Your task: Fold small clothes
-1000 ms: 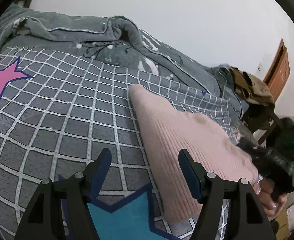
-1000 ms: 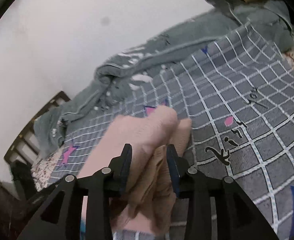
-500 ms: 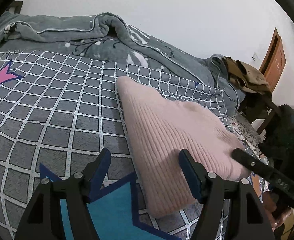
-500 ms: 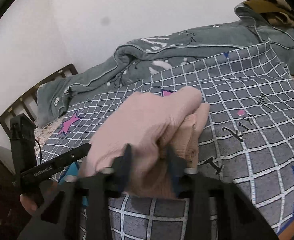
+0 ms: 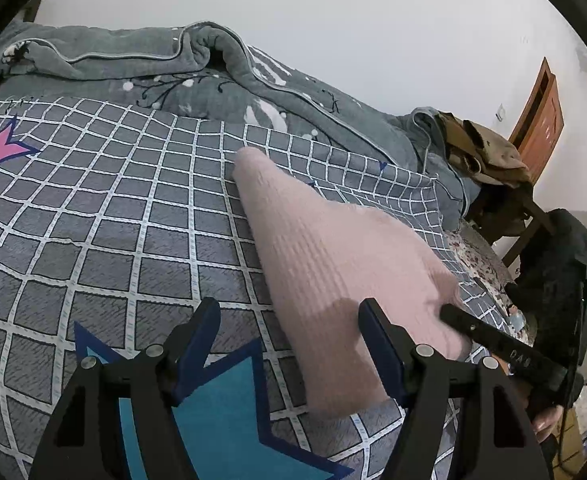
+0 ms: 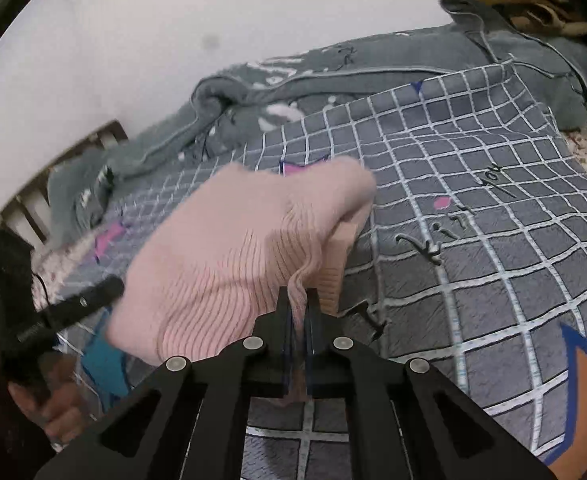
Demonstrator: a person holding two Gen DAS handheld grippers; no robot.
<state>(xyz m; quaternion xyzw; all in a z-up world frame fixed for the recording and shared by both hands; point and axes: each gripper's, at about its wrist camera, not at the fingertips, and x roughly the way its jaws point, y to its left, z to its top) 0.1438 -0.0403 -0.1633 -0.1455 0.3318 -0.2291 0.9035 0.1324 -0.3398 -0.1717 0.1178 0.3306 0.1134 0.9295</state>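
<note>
A pink ribbed knit garment (image 5: pixel 333 264) lies on the grey checked bedspread (image 5: pixel 93 220), bunched up toward its right end. My right gripper (image 6: pixel 298 300) pinches a fold of the garment's (image 6: pixel 233 252) near edge. Its jaws are closing tight and the pads press on the knit. In the left wrist view that gripper's black finger (image 5: pixel 473 328) reaches into the garment from the right. My left gripper (image 5: pixel 289 316) hovers open over the bedspread, its right finger above the garment's near corner, nothing between the pads. From the right wrist view it (image 6: pixel 73 308) shows at the far left, in a hand.
A grey quilt (image 5: pixel 213 64) is heaped along the wall behind the bedspread. A chair piled with clothes (image 5: pixel 481 152) and a wooden door (image 5: pixel 537 120) stand past the bed's right end. A slatted wooden headboard (image 6: pixel 33 200) stands at the left end.
My right gripper's jaws went from apart around the pink fold to pinched on it, and the gripper rolled toward level. The left gripper stayed open and nearly still.
</note>
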